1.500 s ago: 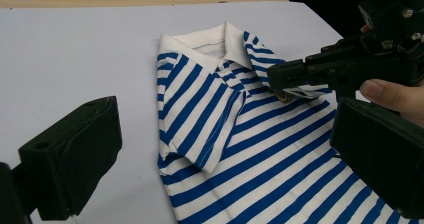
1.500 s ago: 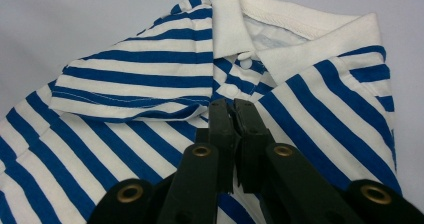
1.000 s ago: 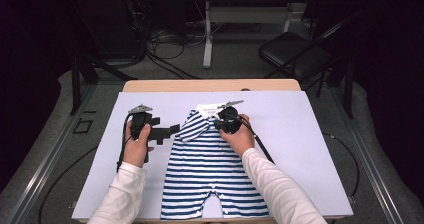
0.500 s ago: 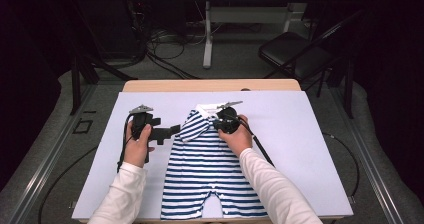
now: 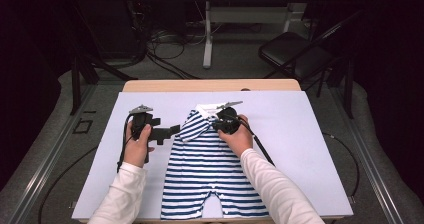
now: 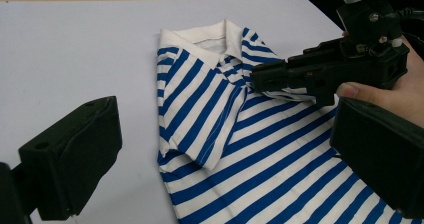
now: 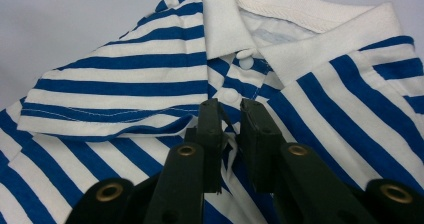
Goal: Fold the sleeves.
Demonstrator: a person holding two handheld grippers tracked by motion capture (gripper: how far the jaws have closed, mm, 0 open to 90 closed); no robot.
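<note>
Folding striped romper (image 5: 210, 174) on table (image 5: 300, 149): one sleeve tucked in; right tongs (image 7: 231, 115) pinching the button placket, left tongs (image 6: 220, 149) spread; body unfolded.

High view: table (image 5: 310, 134) evenly lit from above, surroundings near black, shadows soft. Slight softness overall, no glare. Gripper views: striped garment (image 7: 125, 74) sharp, colours vivid; near black jaws dark, slightly blurred.

No legible text, label, brand, number or sign in any view. Striped romper (image 5: 210, 169): no print or tag readable. White sheet (image 5: 300, 134) on tabletop: unmarked.
</note>
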